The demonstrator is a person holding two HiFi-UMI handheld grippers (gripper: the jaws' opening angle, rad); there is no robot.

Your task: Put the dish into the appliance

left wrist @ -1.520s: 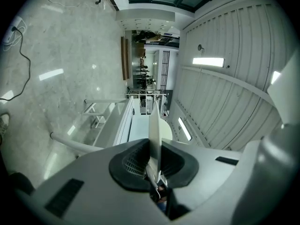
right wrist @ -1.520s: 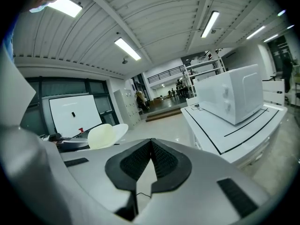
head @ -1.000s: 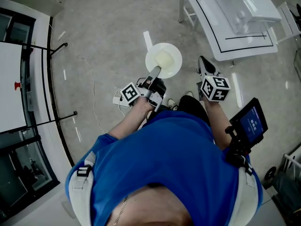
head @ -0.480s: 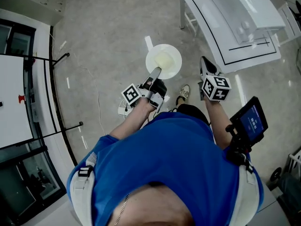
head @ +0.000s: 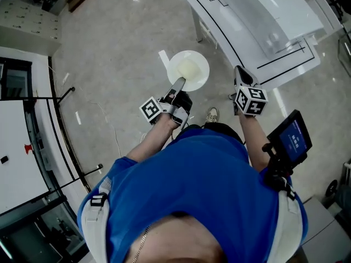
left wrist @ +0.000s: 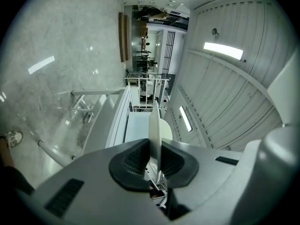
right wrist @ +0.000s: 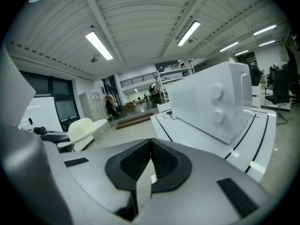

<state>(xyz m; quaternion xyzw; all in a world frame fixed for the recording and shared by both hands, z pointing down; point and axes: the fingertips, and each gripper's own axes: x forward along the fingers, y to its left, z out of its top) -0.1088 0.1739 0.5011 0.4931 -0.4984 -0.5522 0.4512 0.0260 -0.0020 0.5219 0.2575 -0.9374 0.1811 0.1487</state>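
Observation:
A round white dish point(head: 189, 70) is held out level over the floor, my left gripper point(head: 179, 84) shut on its near rim. In the left gripper view the dish point(left wrist: 153, 125) shows edge-on, pinched between the dark pads point(left wrist: 133, 161). The white box-shaped appliance point(head: 269, 15) stands on a white table point(head: 208, 15) ahead to the right; two knobs show on the appliance point(right wrist: 211, 104) in the right gripper view. My right gripper point(head: 239, 73) is shut with nothing in it, close to the table's near edge. The dish point(right wrist: 84, 128) also appears left of the right gripper point(right wrist: 151, 161).
Black lines mark the table top point(right wrist: 187, 130). A dark handheld screen point(head: 290, 141) sits by the person's right arm. A glass partition with black frames point(head: 33, 119) runs along the left, and a shoe point(head: 211, 115) shows on the grey floor.
The table and appliance have slid left and nearer in the head view as the person walks toward them. Both grippers travel along, the left still holding the dish, the right still shut.

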